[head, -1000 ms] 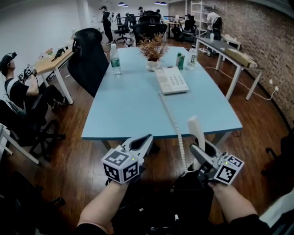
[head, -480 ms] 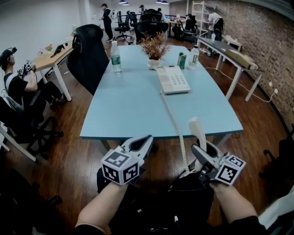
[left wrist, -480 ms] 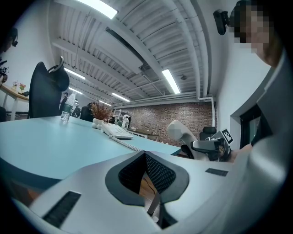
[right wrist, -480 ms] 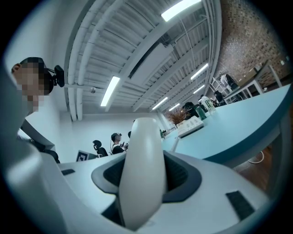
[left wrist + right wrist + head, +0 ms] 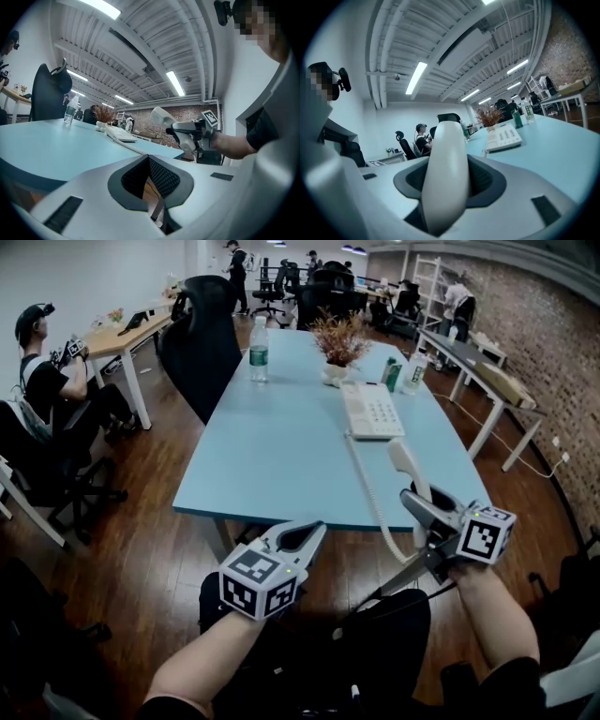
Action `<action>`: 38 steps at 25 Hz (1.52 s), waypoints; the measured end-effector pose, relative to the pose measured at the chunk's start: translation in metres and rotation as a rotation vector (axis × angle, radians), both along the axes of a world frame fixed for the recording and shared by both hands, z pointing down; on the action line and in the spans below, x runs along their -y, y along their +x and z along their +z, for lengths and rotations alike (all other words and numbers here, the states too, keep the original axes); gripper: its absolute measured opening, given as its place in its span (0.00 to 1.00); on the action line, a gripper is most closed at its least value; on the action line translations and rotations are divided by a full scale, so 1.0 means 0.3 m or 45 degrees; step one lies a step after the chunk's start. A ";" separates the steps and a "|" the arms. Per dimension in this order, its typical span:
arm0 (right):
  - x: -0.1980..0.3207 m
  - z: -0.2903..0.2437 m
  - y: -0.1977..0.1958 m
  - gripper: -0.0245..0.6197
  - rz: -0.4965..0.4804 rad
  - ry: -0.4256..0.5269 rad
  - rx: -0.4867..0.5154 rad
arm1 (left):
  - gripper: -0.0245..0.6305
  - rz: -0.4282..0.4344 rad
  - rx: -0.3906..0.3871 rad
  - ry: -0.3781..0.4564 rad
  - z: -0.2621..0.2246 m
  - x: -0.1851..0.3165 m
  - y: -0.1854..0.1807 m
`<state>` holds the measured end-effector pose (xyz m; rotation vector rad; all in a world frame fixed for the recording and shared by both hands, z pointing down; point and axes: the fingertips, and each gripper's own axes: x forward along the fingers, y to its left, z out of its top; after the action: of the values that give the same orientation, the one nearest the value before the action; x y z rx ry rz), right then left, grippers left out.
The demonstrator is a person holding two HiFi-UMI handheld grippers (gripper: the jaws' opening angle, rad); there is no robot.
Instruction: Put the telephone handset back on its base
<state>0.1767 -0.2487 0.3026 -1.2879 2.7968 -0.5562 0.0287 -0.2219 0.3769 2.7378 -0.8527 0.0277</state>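
The white handset (image 5: 405, 463) stands upright over the blue table's (image 5: 272, 456) near right edge, with my right gripper (image 5: 422, 512) shut on its lower half. In the right gripper view the handset (image 5: 446, 159) fills the space between the jaws of the right gripper (image 5: 445, 187). Its coiled cord (image 5: 370, 493) runs back across the table to the white telephone base (image 5: 372, 412), whose cradle is bare. My left gripper (image 5: 305, 538) hangs below the table's front edge, shut with nothing in it. The left gripper view shows its tips (image 5: 149, 159) meeting.
A water bottle (image 5: 259, 362), a potted dried plant (image 5: 339, 343), a green can (image 5: 390, 373) and a small bottle (image 5: 413, 376) stand at the table's far end. A black office chair (image 5: 208, 338) is at its left side. A person (image 5: 47, 381) sits further left.
My right gripper has carried the handset up and forward, from below the table's edge to over its near right corner. The left gripper has stayed put.
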 end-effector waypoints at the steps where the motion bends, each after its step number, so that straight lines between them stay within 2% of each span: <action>1: 0.047 -0.016 -0.001 0.39 -0.007 -0.005 -0.028 | 0.03 -0.001 -0.002 0.002 -0.002 -0.001 -0.002; 4: 0.219 -0.041 -0.003 0.39 0.008 -0.027 -0.101 | 0.03 -0.015 -0.013 0.011 -0.011 0.008 -0.016; 10: 0.601 0.046 0.038 0.39 0.210 -0.184 -0.293 | 0.03 -0.034 -0.018 0.010 -0.014 0.014 -0.027; 18: 0.968 0.125 0.076 0.39 0.504 -0.287 -0.407 | 0.03 -0.068 -0.032 0.006 -0.023 0.038 -0.071; 24: 1.109 0.122 0.066 0.39 0.599 -0.309 -0.482 | 0.03 -0.091 -0.052 0.000 -0.031 0.058 -0.101; 31: 1.194 0.162 0.037 0.39 0.620 -0.368 -0.468 | 0.03 -0.093 -0.050 -0.020 -0.004 0.060 -0.113; 35: 1.285 0.205 0.032 0.39 0.636 -0.379 -0.458 | 0.03 -0.097 -0.046 -0.029 0.024 0.131 -0.118; 38: 1.264 0.202 0.034 0.39 0.658 -0.384 -0.460 | 0.03 -0.106 -0.050 -0.037 0.016 0.104 -0.128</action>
<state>0.1871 -0.6280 0.3633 -2.2775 2.5075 -0.7926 -0.0097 -0.2530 0.3817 2.6641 -0.9471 -0.0300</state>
